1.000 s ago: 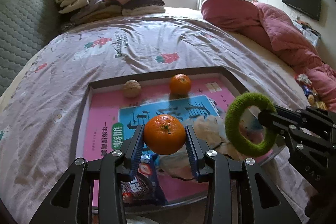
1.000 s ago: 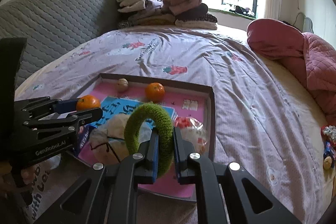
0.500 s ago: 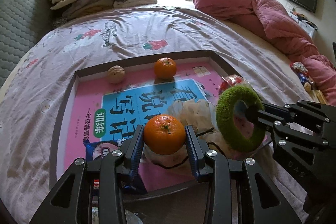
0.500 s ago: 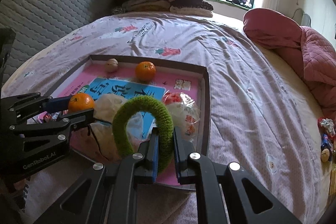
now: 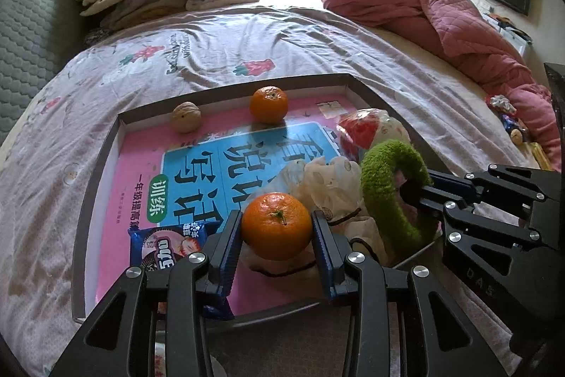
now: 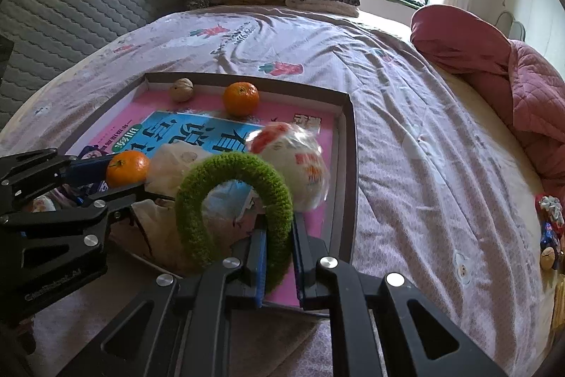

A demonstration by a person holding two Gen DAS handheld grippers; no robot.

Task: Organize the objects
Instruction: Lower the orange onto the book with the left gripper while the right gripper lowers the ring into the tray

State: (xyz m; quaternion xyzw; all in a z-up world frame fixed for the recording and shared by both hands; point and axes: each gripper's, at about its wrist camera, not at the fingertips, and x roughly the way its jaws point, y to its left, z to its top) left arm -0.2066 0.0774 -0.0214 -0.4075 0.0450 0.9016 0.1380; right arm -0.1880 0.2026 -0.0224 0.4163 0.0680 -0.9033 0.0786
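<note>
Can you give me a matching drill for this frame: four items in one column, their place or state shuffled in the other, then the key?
Items
1. walnut
2. green ring
3. snack packet
4. near orange

Places or states
A. clamped in the left gripper
B. lying at the tray's near left, partly behind a gripper finger
C. loose by the tray's far wall, beside the far orange
D. clamped in the right gripper

Pairs: 1-C, 2-D, 3-B, 4-A
</note>
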